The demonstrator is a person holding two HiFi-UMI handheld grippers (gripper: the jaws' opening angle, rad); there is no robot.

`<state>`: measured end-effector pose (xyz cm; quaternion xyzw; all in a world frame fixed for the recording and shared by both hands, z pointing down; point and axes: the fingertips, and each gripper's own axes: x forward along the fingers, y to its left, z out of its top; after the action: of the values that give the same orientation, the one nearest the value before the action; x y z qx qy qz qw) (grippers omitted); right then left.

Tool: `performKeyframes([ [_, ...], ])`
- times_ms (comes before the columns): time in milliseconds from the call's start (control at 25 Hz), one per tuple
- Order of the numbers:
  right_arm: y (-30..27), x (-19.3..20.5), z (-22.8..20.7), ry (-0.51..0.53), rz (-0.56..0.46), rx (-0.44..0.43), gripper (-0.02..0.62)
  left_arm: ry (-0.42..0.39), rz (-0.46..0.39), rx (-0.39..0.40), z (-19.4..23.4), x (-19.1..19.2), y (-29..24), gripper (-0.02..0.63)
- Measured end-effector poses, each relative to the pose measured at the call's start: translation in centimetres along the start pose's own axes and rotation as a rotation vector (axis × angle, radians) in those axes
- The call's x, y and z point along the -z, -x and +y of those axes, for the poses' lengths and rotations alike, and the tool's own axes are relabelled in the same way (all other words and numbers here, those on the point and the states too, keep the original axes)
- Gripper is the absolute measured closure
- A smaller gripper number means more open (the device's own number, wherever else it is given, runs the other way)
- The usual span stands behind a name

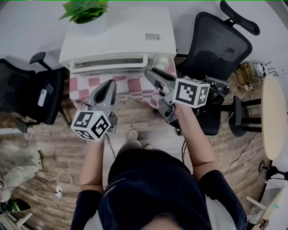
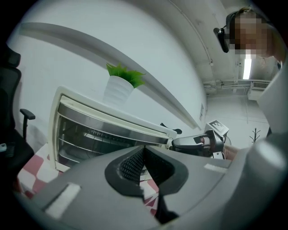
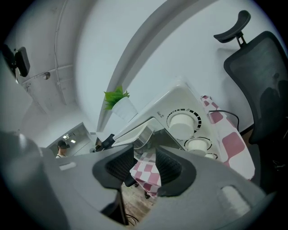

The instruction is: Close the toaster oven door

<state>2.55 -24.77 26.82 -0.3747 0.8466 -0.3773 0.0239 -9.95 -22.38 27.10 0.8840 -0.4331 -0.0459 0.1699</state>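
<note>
At the far left a black office chair (image 1: 27,94) is standing on the wooden floor (image 1: 58,152). Just right of it the person's left hand is holding the left gripper (image 1: 108,87), which is pointing toward the far side at the toaster oven (image 1: 117,36). In the left gripper view its jaws (image 2: 144,152) are sitting pressed together with nothing between them.

The white toaster oven is resting at the far middle of the scene on a pink-and-white checked cloth (image 1: 130,85), and a green plant (image 1: 85,10) in a white pot is standing on its top, toward the left. The oven door (image 1: 110,64) is facing the person and is hanging ajar, its top edge and handle leaning out from the body, with the wire racks showing behind the glass in the left gripper view.

To the right, the right gripper (image 1: 150,75) is hovering close to the door's right end. In the right gripper view its jaws (image 3: 145,164) are standing apart and gripping nothing. Only the checked cloth and floor are showing through the gap, with the oven's white knobs (image 3: 183,121) beyond on the right.

Further right a second black office chair (image 1: 216,45) is standing beside the oven, and a round pale table (image 1: 274,117) is sitting at the right edge.
</note>
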Motion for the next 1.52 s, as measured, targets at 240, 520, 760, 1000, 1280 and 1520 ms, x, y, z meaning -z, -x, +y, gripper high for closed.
performKeyframes([
  [240,0.7,0.9,0.6,0.068,-0.012,0.011,0.475,-0.003,0.026,-0.067,0.5,0.3,1.5,0.606],
  [520,1.7,2.2,1.2,0.254,-0.022,0.1,0.55,-0.014,0.024,-0.108,-0.3,0.3,2.9,0.595],
  [760,2.8,2.8,2.2,0.411,-0.058,0.15,0.592,-0.024,0.031,-0.129,-1.1,0.4,4.0,0.591],
  [1000,3.7,3.9,2.5,0.469,-0.065,0.157,0.594,-0.028,0.037,-0.15,-1.6,1.0,4.7,0.591],
  [1280,4.3,4.6,2.3,0.493,-0.07,0.169,0.594,-0.037,0.044,-0.177,-2.0,1.3,5.2,0.591],
  [1520,4.4,4.5,2.7,0.498,-0.079,0.16,0.594,-0.03,0.036,-0.199,-1.6,1.1,5.7,0.591],
])
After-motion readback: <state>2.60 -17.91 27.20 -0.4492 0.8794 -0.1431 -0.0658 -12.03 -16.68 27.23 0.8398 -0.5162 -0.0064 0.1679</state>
